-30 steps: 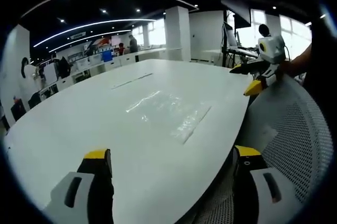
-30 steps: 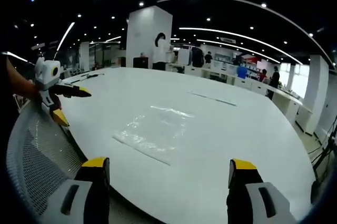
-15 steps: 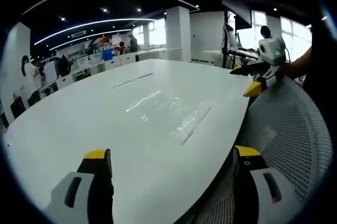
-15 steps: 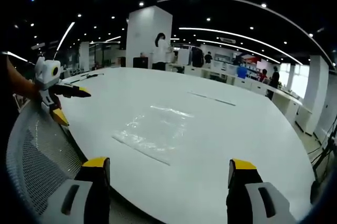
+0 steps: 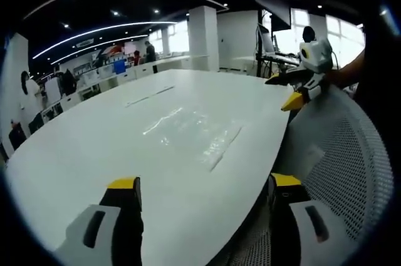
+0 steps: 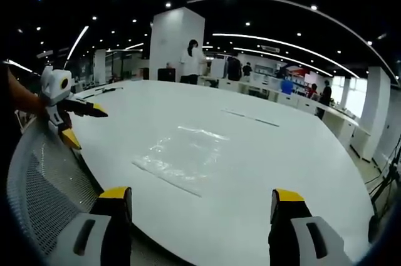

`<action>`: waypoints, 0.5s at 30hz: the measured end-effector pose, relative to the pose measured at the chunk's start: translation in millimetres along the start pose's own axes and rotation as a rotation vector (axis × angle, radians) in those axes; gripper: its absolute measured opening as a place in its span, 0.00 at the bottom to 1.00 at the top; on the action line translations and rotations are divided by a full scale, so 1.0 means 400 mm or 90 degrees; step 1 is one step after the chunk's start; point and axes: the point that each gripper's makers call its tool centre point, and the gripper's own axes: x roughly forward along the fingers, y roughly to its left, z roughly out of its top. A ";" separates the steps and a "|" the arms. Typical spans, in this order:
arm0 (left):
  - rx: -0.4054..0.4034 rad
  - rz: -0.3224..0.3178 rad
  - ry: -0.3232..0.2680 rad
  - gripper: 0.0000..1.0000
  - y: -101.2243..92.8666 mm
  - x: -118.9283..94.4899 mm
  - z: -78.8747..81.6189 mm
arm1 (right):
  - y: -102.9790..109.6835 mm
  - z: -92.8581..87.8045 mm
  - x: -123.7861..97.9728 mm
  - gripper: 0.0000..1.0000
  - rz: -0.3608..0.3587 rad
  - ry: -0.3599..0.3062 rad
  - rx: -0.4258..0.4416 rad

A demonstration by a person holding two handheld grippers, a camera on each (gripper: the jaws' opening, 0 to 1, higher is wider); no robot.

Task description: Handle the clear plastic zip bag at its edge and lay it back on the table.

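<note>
The white table (image 6: 301, 153) spreads wide before me. On it the clear zip bag (image 6: 185, 156) lies flat, crinkled and glossy, its zip strip nearest my edge. My left gripper (image 5: 203, 206) and right gripper (image 6: 200, 209) hover apart from it, jaws spread, holding nothing.

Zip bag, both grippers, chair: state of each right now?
clear zip bag: lying flat on the white table, untouched, zip edge toward the chair side.
left gripper: open, empty, short of the bag.
right gripper: open, empty, short of the bag.
mesh chair: at the table edge; whether it touches, cannot tell.
</note>
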 end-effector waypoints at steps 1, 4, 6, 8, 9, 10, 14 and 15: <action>0.005 0.002 0.001 0.80 0.001 0.000 0.001 | 0.000 -0.001 0.000 0.92 0.000 0.001 0.000; 0.021 -0.002 0.000 0.79 -0.012 0.002 0.023 | 0.000 -0.002 0.001 0.92 0.001 0.002 -0.002; 0.026 -0.009 0.004 0.78 -0.015 0.005 0.023 | -0.002 -0.004 0.001 0.92 0.001 0.004 -0.003; 0.039 -0.018 0.008 0.78 -0.024 0.012 0.028 | -0.005 -0.005 0.001 0.92 -0.002 0.002 -0.003; 0.045 -0.023 0.011 0.78 -0.026 0.016 0.030 | -0.006 -0.006 0.001 0.92 -0.003 0.004 -0.003; 0.048 -0.027 0.012 0.78 -0.028 0.019 0.032 | -0.006 -0.007 0.001 0.91 -0.003 0.004 -0.003; 0.059 -0.041 0.022 0.75 -0.029 0.030 0.034 | -0.008 -0.008 0.001 0.91 -0.004 0.005 -0.004; 0.060 -0.043 0.022 0.75 -0.029 0.032 0.035 | -0.009 -0.008 0.002 0.91 -0.004 0.005 -0.003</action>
